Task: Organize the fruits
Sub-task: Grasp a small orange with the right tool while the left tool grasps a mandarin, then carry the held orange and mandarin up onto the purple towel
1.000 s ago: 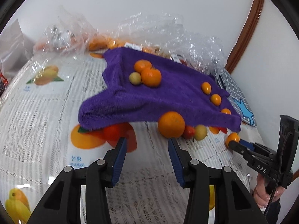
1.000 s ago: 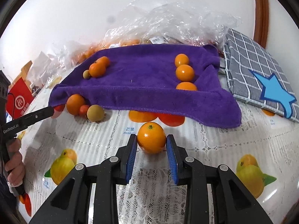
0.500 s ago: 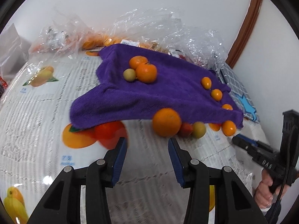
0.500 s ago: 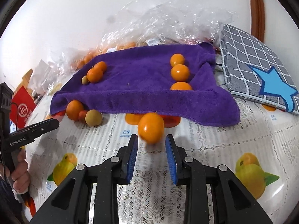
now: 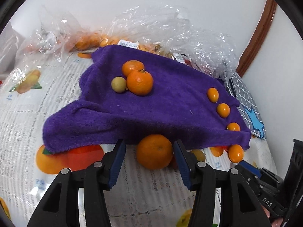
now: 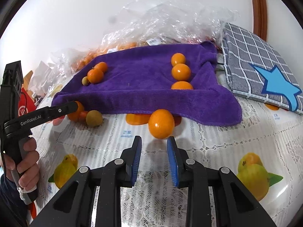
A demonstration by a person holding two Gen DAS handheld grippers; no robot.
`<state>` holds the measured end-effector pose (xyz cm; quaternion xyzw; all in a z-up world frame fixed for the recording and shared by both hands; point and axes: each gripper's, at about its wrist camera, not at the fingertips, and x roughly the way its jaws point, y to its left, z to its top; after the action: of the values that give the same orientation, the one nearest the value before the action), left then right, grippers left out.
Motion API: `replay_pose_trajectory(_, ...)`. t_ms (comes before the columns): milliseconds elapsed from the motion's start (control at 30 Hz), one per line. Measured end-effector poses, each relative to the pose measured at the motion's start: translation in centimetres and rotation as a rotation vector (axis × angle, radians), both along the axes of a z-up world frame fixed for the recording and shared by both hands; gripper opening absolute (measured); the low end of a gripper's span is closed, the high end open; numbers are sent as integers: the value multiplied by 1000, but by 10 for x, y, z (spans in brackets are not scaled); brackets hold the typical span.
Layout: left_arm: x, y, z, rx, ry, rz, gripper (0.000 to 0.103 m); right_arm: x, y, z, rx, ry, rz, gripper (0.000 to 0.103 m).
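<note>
A purple towel (image 5: 161,102) (image 6: 151,79) lies on the table with two mandarins (image 5: 139,82) and a small yellow-green fruit (image 5: 118,84) at its left and three kumquats (image 5: 223,110) (image 6: 180,72) in a row at its right. My left gripper (image 5: 149,148) is open, its jaws on either side of a large mandarin (image 5: 154,151) at the towel's front edge, not touching it. My right gripper (image 6: 153,144) is open and empty just behind a kumquat (image 6: 161,123) that lies on the tablecloth by the towel's edge.
A small red fruit and a yellow-green one (image 6: 94,118) lie beside the large mandarin. Clear plastic bags (image 5: 151,28) with more fruit sit behind the towel. A grey checked cloth with a blue star (image 6: 261,71) lies at the right. The tablecloth (image 6: 217,151) has printed fruit pictures.
My right gripper let go of the kumquat, which now lies farther forward by the towel's edge. My left gripper moved forward until its jaws flank the large mandarin.
</note>
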<state>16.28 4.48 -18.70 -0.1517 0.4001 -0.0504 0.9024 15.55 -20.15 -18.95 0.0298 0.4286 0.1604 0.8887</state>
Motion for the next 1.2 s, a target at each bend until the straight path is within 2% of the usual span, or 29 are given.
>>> replay_pose_trajectory(33,1,0,-1,-3,5,0,50,2,-1,-1,2,9,-6,29)
replay_pose_trajectory(100,0,1,-1,-27,-3,-19,38,4,-3,-2,12,19,-16,30)
replay_pose_trajectory(300,-14,10,4,-36,-36,-6,37,9,-7,-3,47,25,-37,41)
replay_pose_trajectory(433,-29,27,5,-17,-45,20,37,15,-3,-2,8,20,-48,45)
replay_pose_trajectory(600,-32,35,2,-21,-18,14,38,25,7,-4,-76,14,-45,45)
replay_pose_trajectory(767,-29,33,-1,-15,3,0,41,30,9,-4,-115,10,-67,32)
replay_pose_trajectory(1000,-30,23,-3,39,2,1,43,28,-6,-2,-13,6,-85,32)
replay_pose_trajectory(1067,-30,25,-3,35,-1,10,38,23,-7,1,2,-15,-81,32)
replay_pose_trajectory(1200,-33,34,-1,-11,-26,24,38,14,-6,7,10,-58,-69,32)
